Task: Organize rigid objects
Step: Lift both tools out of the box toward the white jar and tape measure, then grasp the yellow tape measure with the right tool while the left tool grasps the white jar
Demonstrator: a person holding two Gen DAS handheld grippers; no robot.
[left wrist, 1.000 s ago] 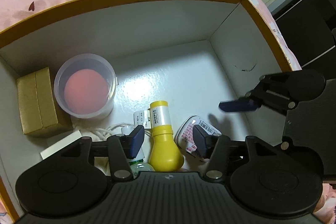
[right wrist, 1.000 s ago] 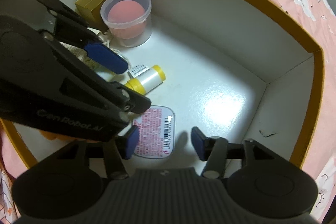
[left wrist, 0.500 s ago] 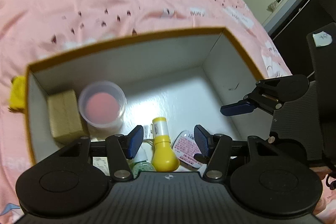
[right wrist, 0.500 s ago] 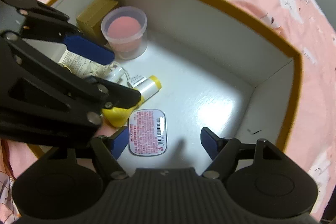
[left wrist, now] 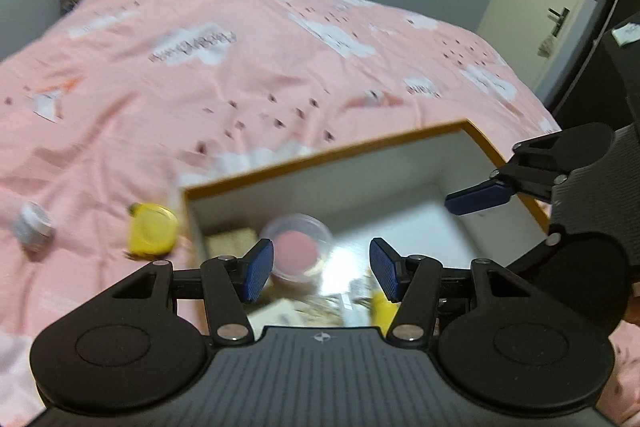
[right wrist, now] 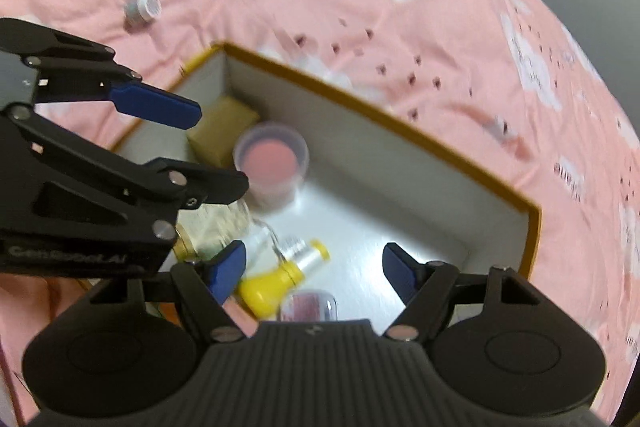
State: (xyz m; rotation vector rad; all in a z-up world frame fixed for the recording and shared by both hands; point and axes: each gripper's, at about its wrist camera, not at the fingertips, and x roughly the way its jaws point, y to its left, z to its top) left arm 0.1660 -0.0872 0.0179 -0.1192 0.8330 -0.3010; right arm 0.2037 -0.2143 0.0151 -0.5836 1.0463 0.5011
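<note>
Now: box (right wrist: pixel 420 147) 1 | cup (right wrist: pixel 272 157) 1 | yellow bottle (right wrist: pixel 276 287) 1

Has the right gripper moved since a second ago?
Yes. The right gripper has risen away from the box, which now looks smaller beneath its open, empty jaws.

A white-lined box (right wrist: pixel 400 163) with an orange rim is set on pink bedding. Inside are seen a clear cup (right wrist: pixel 272 159) with pink contents, a gold block (right wrist: pixel 224 125), a toppled yellow bottle (right wrist: pixel 276 285) and a flat labelled tin (right wrist: pixel 310 309). Outside lie a small jar (left wrist: pixel 34 227) and a yellow object (left wrist: pixel 152 231).
</note>
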